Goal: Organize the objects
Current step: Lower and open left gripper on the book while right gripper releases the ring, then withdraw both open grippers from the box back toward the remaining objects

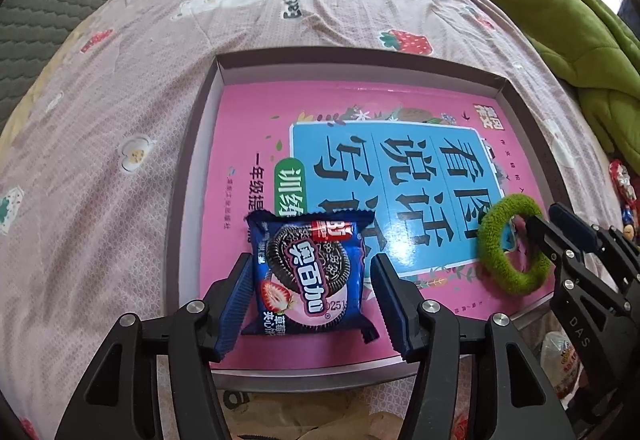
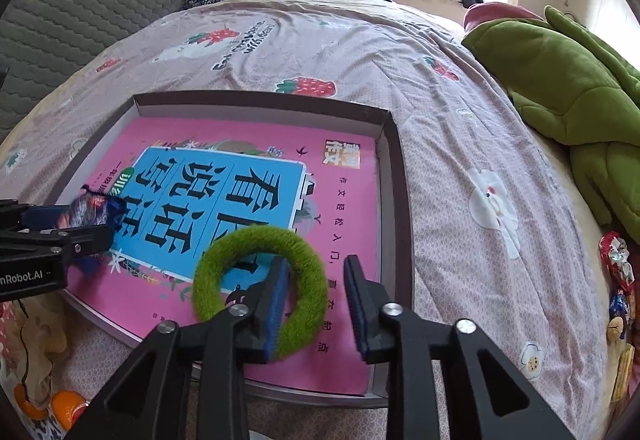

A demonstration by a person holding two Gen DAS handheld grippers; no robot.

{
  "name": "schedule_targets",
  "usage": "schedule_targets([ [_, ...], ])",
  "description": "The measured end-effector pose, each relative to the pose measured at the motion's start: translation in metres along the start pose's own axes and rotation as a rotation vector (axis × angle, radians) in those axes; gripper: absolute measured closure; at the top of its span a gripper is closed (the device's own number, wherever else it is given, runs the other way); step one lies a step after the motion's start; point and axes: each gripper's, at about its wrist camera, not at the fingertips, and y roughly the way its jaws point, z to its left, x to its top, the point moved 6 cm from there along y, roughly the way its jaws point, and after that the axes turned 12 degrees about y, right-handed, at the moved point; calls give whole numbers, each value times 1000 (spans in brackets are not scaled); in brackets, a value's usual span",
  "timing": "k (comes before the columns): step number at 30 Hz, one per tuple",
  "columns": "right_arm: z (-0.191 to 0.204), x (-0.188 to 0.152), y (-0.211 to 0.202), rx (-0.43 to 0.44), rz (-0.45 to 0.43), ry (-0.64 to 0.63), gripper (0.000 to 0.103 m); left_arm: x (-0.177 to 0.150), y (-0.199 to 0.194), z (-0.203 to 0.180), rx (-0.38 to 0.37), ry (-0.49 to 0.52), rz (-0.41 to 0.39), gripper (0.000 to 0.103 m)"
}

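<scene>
While sitting flat on the pink book (image 1: 248,144) inside the shallow box (image 1: 360,58) on the bed (image 1: 120,80), blue cookie packet (image 1: 310,274) between the left tool's (image 1: 310,294) pads, jaws spread just wider than the wrapper, can't tell if touching. Over on the right, fuzzy green ring (image 2: 260,290) lying on the same book, right tool (image 2: 318,306) partly open, one finger (image 2: 276,300) poking through the hole, other outside, not squeezing.

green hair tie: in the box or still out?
In. The green hair tie lies on the pink book inside the shallow box; right gripper straddles its band, open.
</scene>
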Motion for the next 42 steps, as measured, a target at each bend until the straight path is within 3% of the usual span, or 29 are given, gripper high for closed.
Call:
schedule_targets([
  [9,-3,8,-14,15,-30,30,69,3,-21,-6,-11,18,-52,29],
  [26,10,16,-85,97,-158,35,66,-12,-87,-25,64,50,-197,27],
  [30,13,18,-108,121,-210,41,61,-16,-105,-31,59,63,-226,27],
  [42,11,19,-154,176,-289,65,60,-28,-150,-42,69,76,-313,27],
])
